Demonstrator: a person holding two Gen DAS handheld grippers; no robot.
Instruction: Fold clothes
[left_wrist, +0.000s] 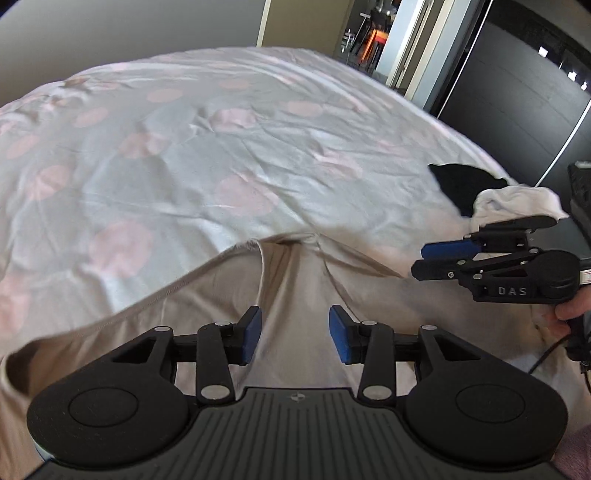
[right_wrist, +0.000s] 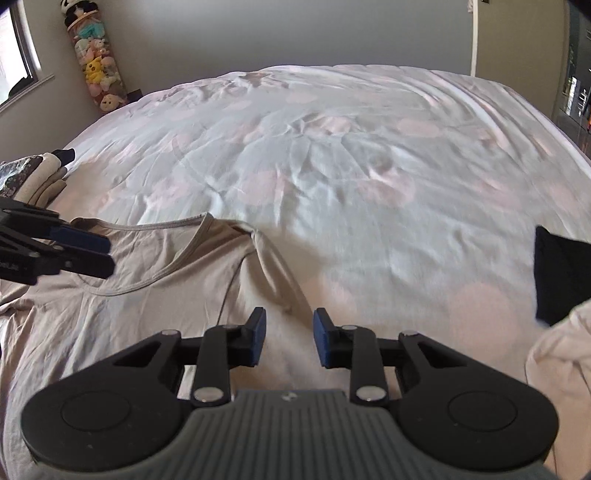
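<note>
A beige T-shirt (right_wrist: 110, 306) lies flat on the bed at its near edge, neckline up; it also shows in the left wrist view (left_wrist: 295, 280). My left gripper (left_wrist: 295, 334) is open and empty just above the shirt's upper part. My right gripper (right_wrist: 289, 338) is open and empty above the shirt's right shoulder and sleeve. In the left wrist view the right gripper (left_wrist: 421, 260) shows side-on at the right. In the right wrist view the left gripper (right_wrist: 107, 254) shows at the left, over the neckline.
The bed (right_wrist: 332, 166) has a pale sheet with pink dots. A black garment (right_wrist: 557, 273) and a white garment (right_wrist: 561, 365) lie at the right. A stack of folded clothes (right_wrist: 40, 177) sits at the left. A tube of plush toys (right_wrist: 96, 70) stands in the corner.
</note>
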